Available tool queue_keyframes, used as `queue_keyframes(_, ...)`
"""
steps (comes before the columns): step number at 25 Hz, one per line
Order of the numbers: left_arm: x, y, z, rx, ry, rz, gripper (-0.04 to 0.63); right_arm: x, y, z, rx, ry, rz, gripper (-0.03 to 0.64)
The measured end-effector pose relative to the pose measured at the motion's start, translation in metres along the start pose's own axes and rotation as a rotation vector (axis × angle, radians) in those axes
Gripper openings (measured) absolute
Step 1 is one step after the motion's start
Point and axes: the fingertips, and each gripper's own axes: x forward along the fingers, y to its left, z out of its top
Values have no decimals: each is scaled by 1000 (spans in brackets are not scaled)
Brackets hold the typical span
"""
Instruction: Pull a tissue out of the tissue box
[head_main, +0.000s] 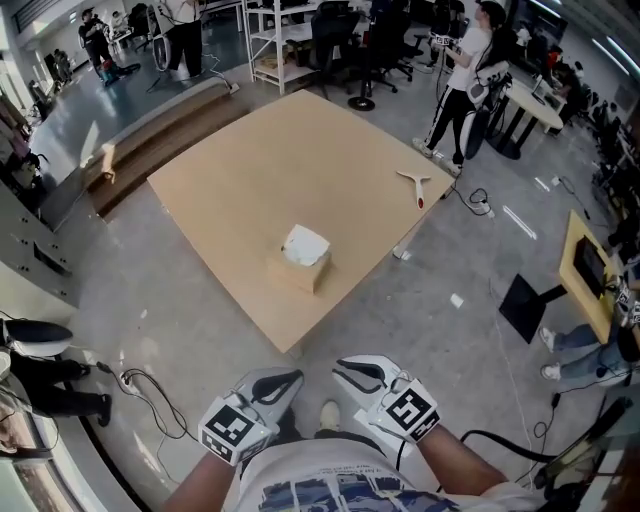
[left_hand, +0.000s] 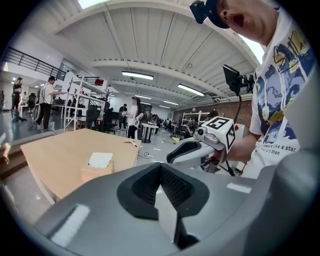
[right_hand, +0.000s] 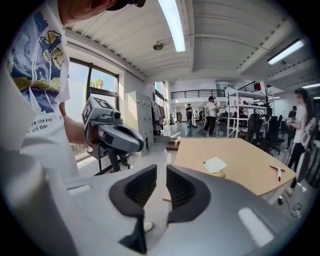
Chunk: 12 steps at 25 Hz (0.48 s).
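Zero steps done: I held left gripper (head_main: 290, 382) closed, right gripper (head_main: 345, 368) slightly parted, both empty, well short of tissue box (head_main: 300, 268); tissue (head_main: 305, 244) unpulled.

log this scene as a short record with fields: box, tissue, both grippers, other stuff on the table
box: brown cardboard tissue box, upright near the light wooden table's near corner
tissue: white tissue sticking out of the top, untouched
left gripper: shut, empty, short of the table
right gripper: slightly open, empty, short of the table
other: white tool with a red tip, by the right edge
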Motion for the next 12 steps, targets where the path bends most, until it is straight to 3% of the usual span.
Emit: queue_keyframes(12, -4, 98, 14, 19, 13, -74, 2, 88, -57, 33, 4, 22, -95, 49)
